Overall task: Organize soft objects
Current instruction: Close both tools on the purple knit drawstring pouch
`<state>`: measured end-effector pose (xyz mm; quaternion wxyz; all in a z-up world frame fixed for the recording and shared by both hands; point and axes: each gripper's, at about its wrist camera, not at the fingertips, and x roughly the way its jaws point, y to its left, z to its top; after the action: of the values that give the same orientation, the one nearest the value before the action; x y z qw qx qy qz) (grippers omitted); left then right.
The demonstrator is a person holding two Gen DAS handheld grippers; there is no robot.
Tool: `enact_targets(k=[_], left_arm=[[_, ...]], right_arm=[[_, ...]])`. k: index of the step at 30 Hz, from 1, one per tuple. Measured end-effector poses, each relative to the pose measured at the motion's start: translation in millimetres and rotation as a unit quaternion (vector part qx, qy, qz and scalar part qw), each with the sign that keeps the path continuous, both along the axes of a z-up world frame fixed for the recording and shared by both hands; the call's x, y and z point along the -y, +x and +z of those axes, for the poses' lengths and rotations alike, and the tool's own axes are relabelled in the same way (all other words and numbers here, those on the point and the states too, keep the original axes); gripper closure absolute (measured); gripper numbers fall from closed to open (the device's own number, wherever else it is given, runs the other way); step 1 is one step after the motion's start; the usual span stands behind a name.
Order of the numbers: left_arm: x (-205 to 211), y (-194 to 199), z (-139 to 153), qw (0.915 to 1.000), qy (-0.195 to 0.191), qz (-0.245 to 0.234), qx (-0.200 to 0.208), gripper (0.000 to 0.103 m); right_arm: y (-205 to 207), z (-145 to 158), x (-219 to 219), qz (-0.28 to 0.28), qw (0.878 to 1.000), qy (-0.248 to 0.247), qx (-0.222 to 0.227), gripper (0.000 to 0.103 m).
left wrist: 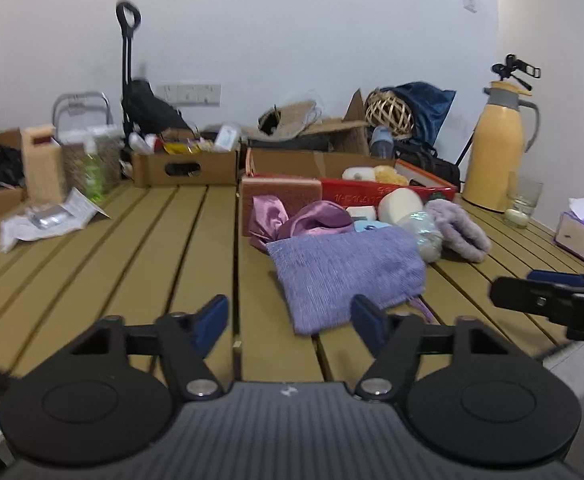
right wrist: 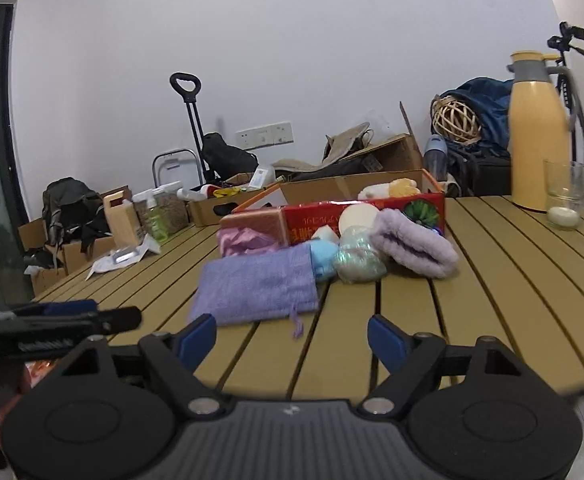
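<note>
A purple knitted pouch (left wrist: pixel 347 276) lies flat on the slatted table, also in the right wrist view (right wrist: pixel 258 286). Behind it sit a pink satin cloth (left wrist: pixel 292 220), a fluffy lilac item (left wrist: pixel 457 228) (right wrist: pixel 411 246), a pale shiny bundle (right wrist: pixel 357 260), a light blue piece (right wrist: pixel 323 254) and a white round sponge (left wrist: pixel 401 205). A red cardboard box (left wrist: pixel 371 192) (right wrist: pixel 371 216) holds a few soft items. My left gripper (left wrist: pixel 292 322) is open and empty, just short of the pouch. My right gripper (right wrist: pixel 292 340) is open and empty, near the pouch's drawstring.
A yellow thermos (left wrist: pixel 495 152) (right wrist: pixel 537 136), a glass with a candle (right wrist: pixel 563 200) and a tissue box (left wrist: pixel 579 230) stand at the right. Cardboard boxes (left wrist: pixel 186 166), bags and a crumpled wrapper (left wrist: pixel 48 220) crowd the far and left side. The wooden table (left wrist: pixel 152 260) edge is close below me.
</note>
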<state>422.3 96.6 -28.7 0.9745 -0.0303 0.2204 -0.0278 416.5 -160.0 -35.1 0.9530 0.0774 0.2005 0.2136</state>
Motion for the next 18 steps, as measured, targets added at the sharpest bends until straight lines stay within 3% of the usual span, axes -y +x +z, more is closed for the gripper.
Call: enact_targets(k=[3,10,14,16,18], left_arm=[[-3.3,36.4,-7.9,0.9996,-0.023,0.000,-0.015,0.049],[-14.8,81.6,-25.7,0.9956,-0.078,-0.003,-0.053,0.050],[-19.4,86.1,-31.1,0.9917,-0.108,-0.030,-0.063,0.077],[-17.9,85.8,-32.4,0.9916,-0.108,-0.031,-0.063,0.081],[-17.3,85.7,-32.4,0.9912,-0.111,-0.035,-0.063,0.084]], right_arm=[[46.8,-5.0,-14.4,0.001,1.000,-0.001,-0.004,0.028],[140.8,-17.7,-40.6,0.003,0.998,0.041,-0.050,0.038],[154.7,-28.4,-53.3,0.034,0.996,0.051,-0.072,0.046],[155.0,-28.4,-52.2,0.035,0.995,0.056,-0.074,0.053],[154.1,-30.3,-47.4,0.030,0.994,0.067,-0.082,0.070]])
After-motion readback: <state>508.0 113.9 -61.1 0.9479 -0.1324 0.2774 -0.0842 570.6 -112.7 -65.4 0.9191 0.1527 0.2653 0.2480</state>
